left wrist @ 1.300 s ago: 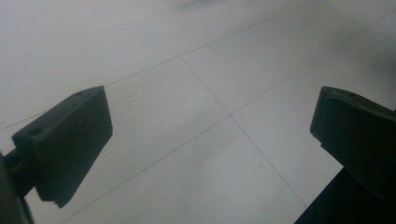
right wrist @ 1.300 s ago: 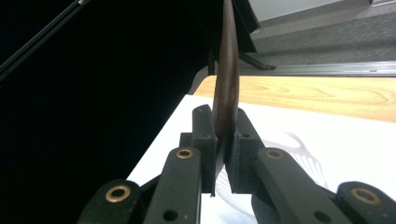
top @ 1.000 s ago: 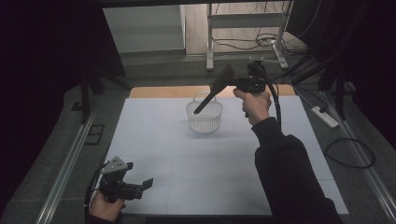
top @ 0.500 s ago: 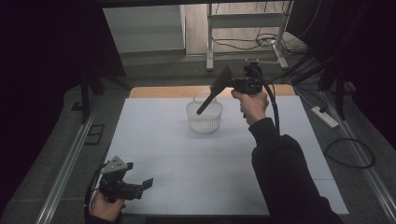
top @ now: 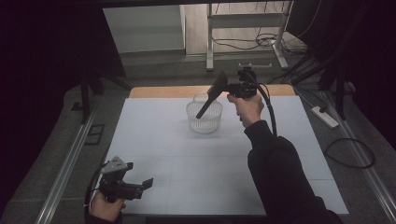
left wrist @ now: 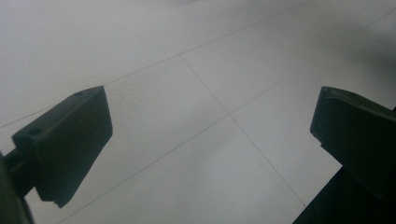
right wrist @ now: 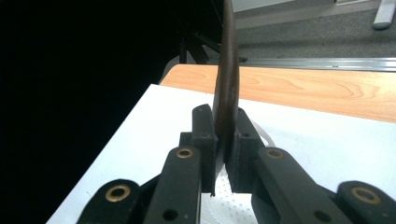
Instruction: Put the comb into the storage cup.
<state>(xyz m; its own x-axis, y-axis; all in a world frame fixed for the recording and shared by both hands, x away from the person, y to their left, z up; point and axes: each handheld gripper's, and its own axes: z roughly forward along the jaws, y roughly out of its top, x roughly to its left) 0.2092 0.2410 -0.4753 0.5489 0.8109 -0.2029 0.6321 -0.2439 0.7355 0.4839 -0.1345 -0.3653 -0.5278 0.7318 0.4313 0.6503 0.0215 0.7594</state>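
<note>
Table: a wooden table [top: 187, 91] is covered by a white sheet [top: 219, 163] marked with thin grid lines; a strip of bare wood is left showing at the far edge.
Person: a dark sleeve [top: 285, 177] is seen entering from the bottom right of the high view.
Basket: a white perforated basket [top: 204, 116] is placed on the sheet near the far edge, left of the raised hand.
Spatula: a dark brown spatula [top: 211, 93] is held tilted above the basket, its broad end up and its handle end lowered inside the basket rim.
Right gripper: the right gripper [right wrist: 225, 135] is held above the far part of the table; its jaws are clamped tight on the flat of the spatula, seen edge-on between the pads.
Left gripper: the left gripper [top: 140, 185] is held low at the near left corner of the sheet; its jaws are spread wide with nothing between them, bare sheet being seen in the gap.
</note>
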